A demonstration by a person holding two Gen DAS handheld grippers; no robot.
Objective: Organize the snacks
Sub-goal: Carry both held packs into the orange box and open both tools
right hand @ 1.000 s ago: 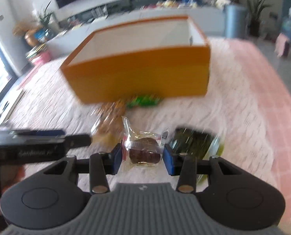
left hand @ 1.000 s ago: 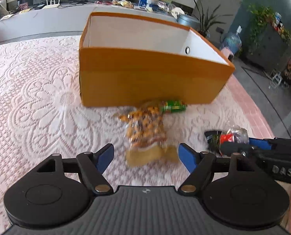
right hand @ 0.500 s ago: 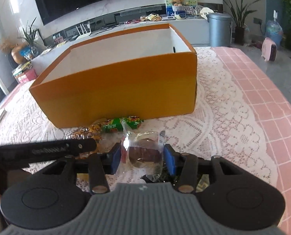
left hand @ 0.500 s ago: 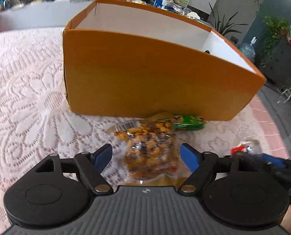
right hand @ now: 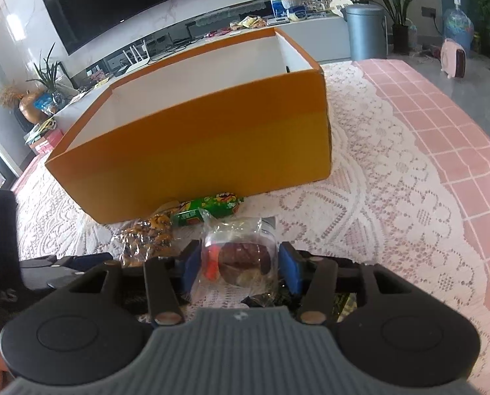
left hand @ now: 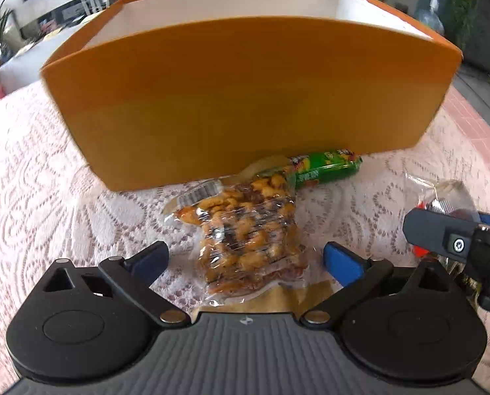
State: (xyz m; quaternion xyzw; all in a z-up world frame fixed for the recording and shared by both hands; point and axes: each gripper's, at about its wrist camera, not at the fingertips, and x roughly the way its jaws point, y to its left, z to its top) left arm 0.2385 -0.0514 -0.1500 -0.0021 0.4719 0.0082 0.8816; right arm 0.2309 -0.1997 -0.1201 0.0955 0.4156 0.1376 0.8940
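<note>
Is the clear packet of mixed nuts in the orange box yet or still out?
Out. The clear packet of mixed nuts lies on the lace tablecloth, before the orange box.

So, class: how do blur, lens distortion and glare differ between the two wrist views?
Left wrist view: slightly soft, the orange box bulging from fisheye distortion. Right wrist view: sharper, sunlight washing out the lace tablecloth, dark vignette in the corners.
</note>
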